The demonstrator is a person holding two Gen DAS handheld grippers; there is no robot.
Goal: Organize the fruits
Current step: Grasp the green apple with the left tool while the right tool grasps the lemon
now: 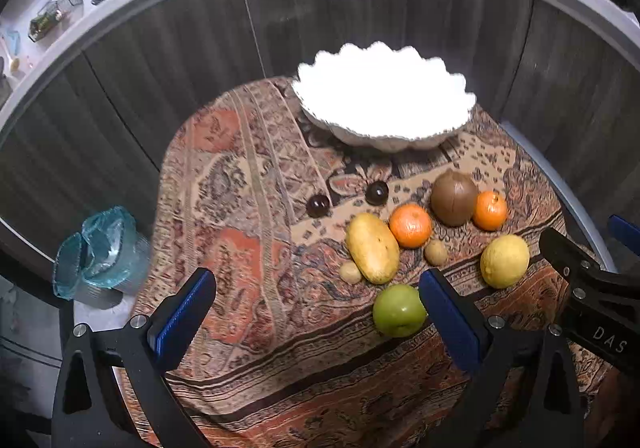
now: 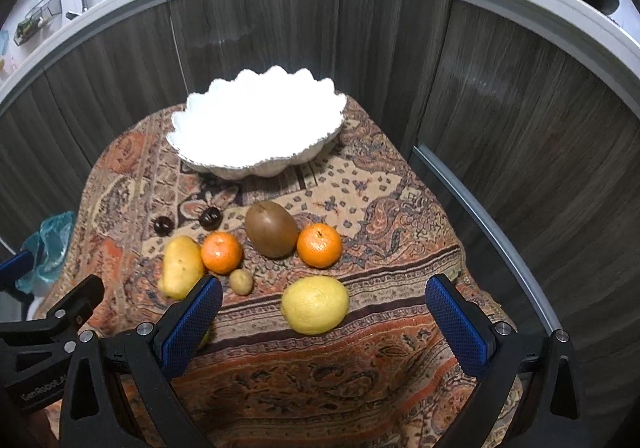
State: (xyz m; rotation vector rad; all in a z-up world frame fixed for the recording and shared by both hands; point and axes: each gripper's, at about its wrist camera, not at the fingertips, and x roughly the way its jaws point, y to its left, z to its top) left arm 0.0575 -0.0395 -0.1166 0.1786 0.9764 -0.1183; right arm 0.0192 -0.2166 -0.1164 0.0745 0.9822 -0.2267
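Two wide-spread fingers of the left gripper (image 1: 318, 312) are seen holding nothing above the patterned tabletop (image 1: 248, 248), a green apple (image 1: 399, 310) lying just beside the right finger. A white scalloped bowl (image 1: 384, 104) is set farther back. From the right wrist, the right gripper (image 2: 324, 312) is likewise held wide and empty, a lemon (image 2: 315, 304) resting between its fingers.

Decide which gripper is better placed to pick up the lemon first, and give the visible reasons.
Probably the right. The lemon lies between the open right gripper's fingers, while it sits outside the left gripper's fingers, beyond the green apple.
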